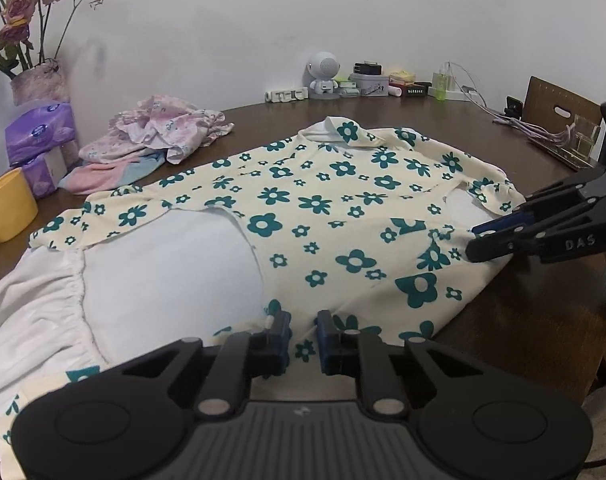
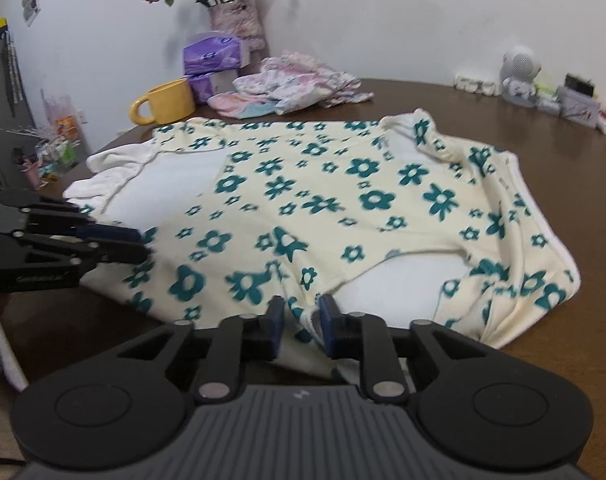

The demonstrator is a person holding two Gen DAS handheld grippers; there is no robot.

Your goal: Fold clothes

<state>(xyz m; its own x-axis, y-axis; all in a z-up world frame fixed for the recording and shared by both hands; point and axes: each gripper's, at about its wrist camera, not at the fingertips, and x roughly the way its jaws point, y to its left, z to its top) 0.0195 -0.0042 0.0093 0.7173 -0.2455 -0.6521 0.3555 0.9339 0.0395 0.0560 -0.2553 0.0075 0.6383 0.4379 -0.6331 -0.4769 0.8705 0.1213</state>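
Floral shirt (image 1: 335, 208) covers brown table (image 1: 535, 312), seemingly flat.

The letters "DAS" stand in pale relief on the black finger arm of the right hand-held gripper (image 1: 477, 242), seen from the left wrist. Print on the purple tissue packs (image 1: 41, 130) and small boxes is too blurred to read.

I see my left gripper (image 1: 303, 326) with fingers (image 1: 281, 328) slightly parted at the floral garment's (image 1: 335, 208) hem on the bench (image 1: 523, 312).
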